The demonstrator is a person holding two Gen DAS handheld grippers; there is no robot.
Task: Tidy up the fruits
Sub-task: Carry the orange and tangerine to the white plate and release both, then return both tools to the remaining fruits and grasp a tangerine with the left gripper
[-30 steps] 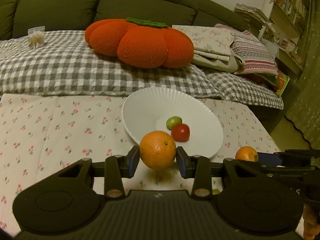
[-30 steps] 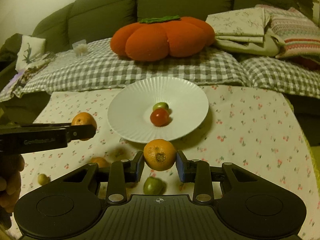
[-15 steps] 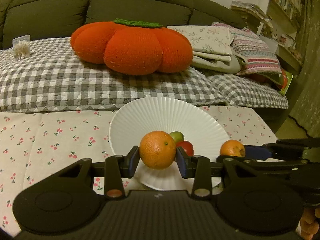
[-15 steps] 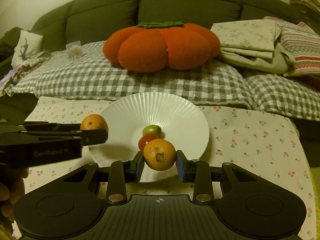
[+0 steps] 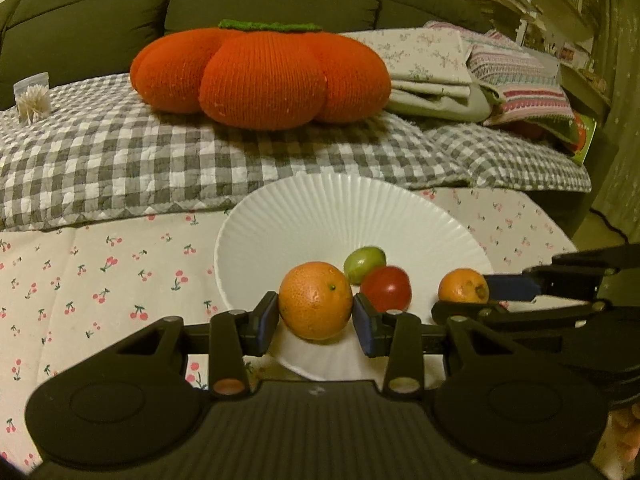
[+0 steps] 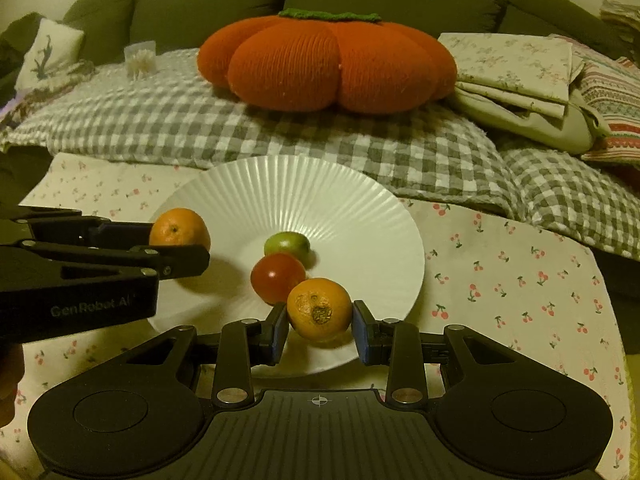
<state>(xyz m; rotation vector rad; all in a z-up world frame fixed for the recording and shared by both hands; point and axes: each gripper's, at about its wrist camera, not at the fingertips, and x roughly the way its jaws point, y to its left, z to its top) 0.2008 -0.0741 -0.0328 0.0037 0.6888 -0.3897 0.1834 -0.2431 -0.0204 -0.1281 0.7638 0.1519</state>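
Here, each hand-held gripper (image 5: 315, 322) (image 6: 320, 330) clamps 1 orange (image 5: 315, 300) (image 6: 319, 309)

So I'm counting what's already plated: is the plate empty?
No, a green fruit and a red fruit already lie on the white plate.

Glossy ribbed white plate (image 6: 352, 216) lies on matt cherry-print cloth (image 6: 520, 280).

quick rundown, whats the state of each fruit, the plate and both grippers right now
left gripper: shut on the clean orange
clean orange: held above the plate's near edge
right gripper: shut on the scarred orange
scarred orange: held above the plate
white plate: on the cherry-print cloth, holding two fruits
green fruit: lying in the plate
red fruit: lying in the plate, against the green fruit
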